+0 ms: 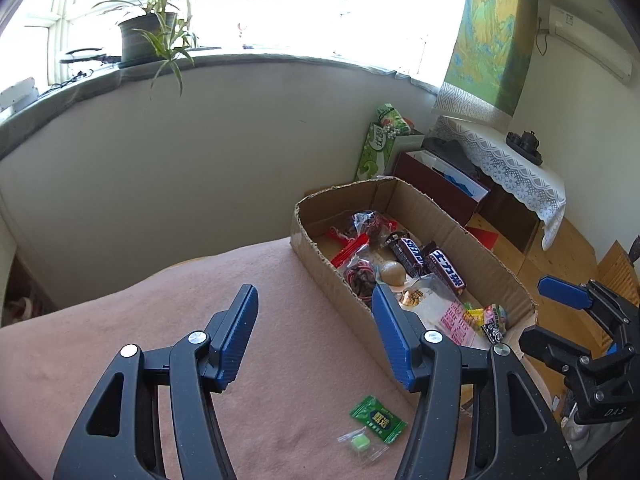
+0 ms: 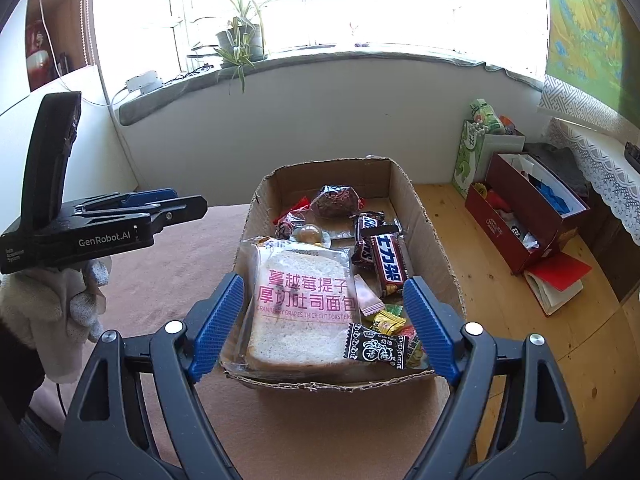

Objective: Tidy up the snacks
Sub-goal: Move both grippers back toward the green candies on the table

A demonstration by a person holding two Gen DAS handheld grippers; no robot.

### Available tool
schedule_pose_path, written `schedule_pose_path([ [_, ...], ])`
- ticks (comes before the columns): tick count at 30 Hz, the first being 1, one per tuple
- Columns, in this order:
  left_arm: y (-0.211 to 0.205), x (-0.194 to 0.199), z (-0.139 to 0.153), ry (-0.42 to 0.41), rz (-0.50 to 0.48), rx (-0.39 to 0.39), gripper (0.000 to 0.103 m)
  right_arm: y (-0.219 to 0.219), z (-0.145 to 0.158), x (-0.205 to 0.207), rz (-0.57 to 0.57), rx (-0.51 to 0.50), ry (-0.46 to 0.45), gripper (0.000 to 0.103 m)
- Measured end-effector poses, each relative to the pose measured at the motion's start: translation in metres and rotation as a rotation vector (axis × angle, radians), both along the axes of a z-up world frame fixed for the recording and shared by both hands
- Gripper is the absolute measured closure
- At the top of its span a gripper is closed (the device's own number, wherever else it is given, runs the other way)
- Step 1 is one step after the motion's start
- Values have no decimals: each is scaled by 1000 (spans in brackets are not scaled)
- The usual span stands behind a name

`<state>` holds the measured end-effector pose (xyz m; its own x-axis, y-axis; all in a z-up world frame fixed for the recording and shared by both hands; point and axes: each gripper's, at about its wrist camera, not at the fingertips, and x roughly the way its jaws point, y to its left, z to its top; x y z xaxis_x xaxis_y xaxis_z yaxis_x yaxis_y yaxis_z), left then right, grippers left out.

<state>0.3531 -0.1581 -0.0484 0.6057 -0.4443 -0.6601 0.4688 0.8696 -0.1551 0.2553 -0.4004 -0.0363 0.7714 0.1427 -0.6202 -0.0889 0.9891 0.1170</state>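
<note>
A cardboard box (image 2: 424, 216) sits on the pink blanket-covered table (image 1: 200, 320). It holds a bagged toast slice (image 2: 304, 300), Snickers bars (image 2: 386, 264), a black-and-white candy (image 2: 374, 346) and other small wrapped snacks. It also shows in the left wrist view (image 1: 308, 248). Two loose candies lie on the blanket: a green wrapped one (image 1: 378, 420) and a clear-wrapped green one (image 1: 360, 442). My left gripper (image 1: 314, 320) is open and empty above the blanket, just behind them. My right gripper (image 2: 324, 312) is open and empty, over the box's near end.
A wall with a window sill and a potted plant (image 1: 150, 36) stands behind the table. On the wooden floor to the right are a dark red box (image 2: 528, 220), a green bag (image 2: 472, 152) and a lace-covered cabinet (image 1: 516, 176).
</note>
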Motion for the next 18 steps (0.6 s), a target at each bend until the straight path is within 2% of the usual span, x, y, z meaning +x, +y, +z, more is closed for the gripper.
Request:
schedule_pose_path([
  [13,-1,-22,-40,108,-85,59,44,18,-5,-41,58,59,7,19],
  [15,-5,-23,-45,123,-100,67,49,22,-8,-50,66,56,6,19],
  [18,-9,-19,-52,155,-101,71,66,27,-13,-60,69,55,10,19],
])
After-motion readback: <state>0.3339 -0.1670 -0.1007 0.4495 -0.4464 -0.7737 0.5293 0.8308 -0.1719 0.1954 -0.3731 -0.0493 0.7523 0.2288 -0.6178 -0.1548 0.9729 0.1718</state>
